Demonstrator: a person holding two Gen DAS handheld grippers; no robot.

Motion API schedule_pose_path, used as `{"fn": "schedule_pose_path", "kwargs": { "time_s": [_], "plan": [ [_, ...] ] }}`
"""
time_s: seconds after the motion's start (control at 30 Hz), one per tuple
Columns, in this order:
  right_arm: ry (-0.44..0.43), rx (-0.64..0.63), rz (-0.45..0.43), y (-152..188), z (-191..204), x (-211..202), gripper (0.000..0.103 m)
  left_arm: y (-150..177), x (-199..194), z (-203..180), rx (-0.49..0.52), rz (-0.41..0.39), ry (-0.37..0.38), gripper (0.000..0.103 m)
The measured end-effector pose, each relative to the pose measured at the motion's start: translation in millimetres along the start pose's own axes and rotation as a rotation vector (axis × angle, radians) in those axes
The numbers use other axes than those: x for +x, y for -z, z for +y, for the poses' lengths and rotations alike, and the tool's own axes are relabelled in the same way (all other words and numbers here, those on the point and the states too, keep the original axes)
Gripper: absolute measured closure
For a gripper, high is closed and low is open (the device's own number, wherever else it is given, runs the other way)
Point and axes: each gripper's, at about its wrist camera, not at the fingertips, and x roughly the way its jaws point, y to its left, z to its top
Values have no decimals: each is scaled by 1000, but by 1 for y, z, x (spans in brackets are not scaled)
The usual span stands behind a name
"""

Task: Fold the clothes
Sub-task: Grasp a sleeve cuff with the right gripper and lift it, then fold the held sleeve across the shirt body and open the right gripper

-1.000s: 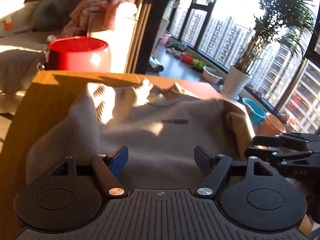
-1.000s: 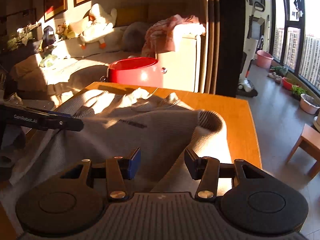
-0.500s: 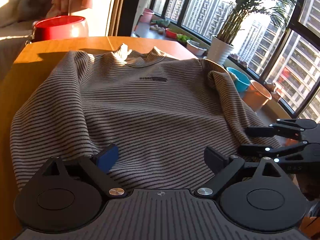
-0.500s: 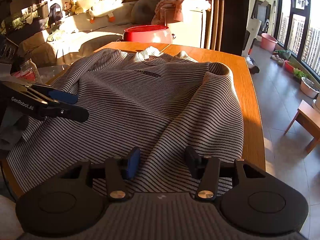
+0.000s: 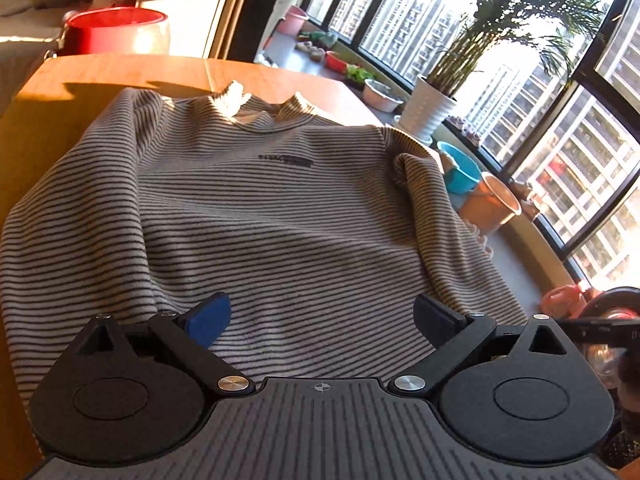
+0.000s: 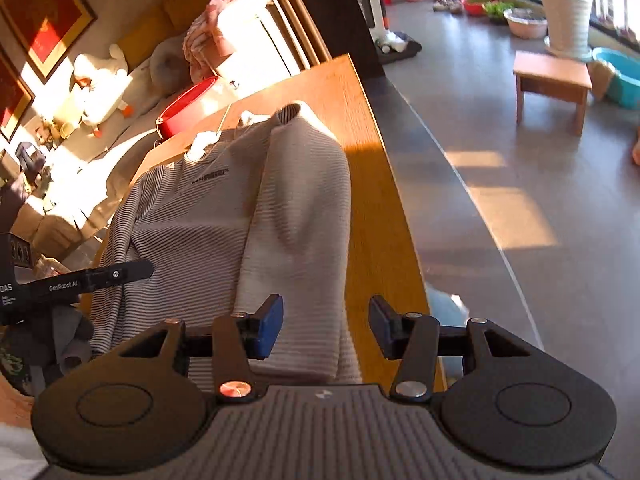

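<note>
A beige sweater with thin dark stripes (image 5: pixel 256 216) lies spread face up on the wooden table (image 5: pixel 120 72), collar at the far end. Its right sleeve is folded in over the body (image 6: pixel 296 216). My left gripper (image 5: pixel 320 320) is open and empty, held over the sweater's near hem. My right gripper (image 6: pixel 324 326) is open and empty over the near right edge of the sweater, where cloth meets the table (image 6: pixel 380 216). The left gripper's side also shows in the right wrist view (image 6: pixel 96 278).
A red tub (image 5: pixel 116 32) stands past the table's far end. A sofa with a plush duck (image 6: pixel 100 92) is at the left. On the floor at the right are a potted plant (image 5: pixel 432 108), basins (image 5: pixel 460 168) and a low wooden stool (image 6: pixel 552 80).
Both grippers have drawn back toward the near hem and stayed open. The right gripper has swung to the right, toward the table's right edge. The sweater lies flatter than one second ago.
</note>
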Motion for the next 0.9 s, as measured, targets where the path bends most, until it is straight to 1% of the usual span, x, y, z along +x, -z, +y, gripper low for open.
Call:
{"fn": "schedule_pose_path", "kwargs": {
  "time_s": [0.03, 0.07, 0.1, 0.13, 0.17, 0.23, 0.27, 0.3, 0.33, 0.37, 0.43, 0.5, 0.53, 0.6, 0.63, 0.73, 0.8, 0.9],
  "plan": [
    [-1, 15, 11, 5, 0, 4, 55, -1, 1, -2, 1, 2, 8, 2],
    [9, -1, 9, 9, 5, 10, 56, -3, 3, -3, 2, 2, 14, 1],
    [19, -18, 8, 12, 9, 15, 75, -4, 4, -5, 5, 2, 19, 1],
    [29, -35, 6, 15, 14, 20, 90, -5, 4, -6, 8, -1, 25, 1],
    [33, -78, -15, 11, 21, 18, 91, -6, 3, -7, 11, -4, 30, 1],
    [24, -121, -87, -11, 29, 3, 96, -8, -1, -7, 18, -19, 38, 0],
    [21, -142, -126, -23, 33, -6, 96, -8, -3, -5, 18, -27, 37, 0],
    [52, -167, -230, -46, 35, -24, 96, -8, -6, -4, 17, -35, 37, 0],
    [74, -179, -296, -63, 36, -37, 96, -9, -7, -1, 13, -39, 39, 0],
    [97, -182, -382, -84, 36, -53, 96, -9, -8, 2, 5, -42, 42, 0],
    [119, -183, -511, -126, 43, -76, 96, -11, -7, 8, -10, -42, 46, 0],
    [109, -204, -553, -151, 56, -79, 96, -10, -4, 13, -25, -34, 48, 0],
    [89, -227, -562, -163, 68, -76, 96, -10, -3, 16, -34, -30, 50, 0],
    [41, -266, -564, -176, 90, -64, 96, -10, -1, 22, -50, -22, 45, 0],
    [-5, -288, -554, -183, 105, -53, 96, -11, 0, 26, -60, -19, 41, 0],
    [-126, -329, -483, -195, 146, -14, 96, -13, -1, 34, -78, -19, 53, 0],
    [-178, -372, -431, -198, 176, 18, 96, -14, -2, 37, -83, -24, 62, 0],
    [-226, -403, -378, -199, 207, 57, 93, -16, -2, 41, -95, -26, 72, 0]
  ]
}}
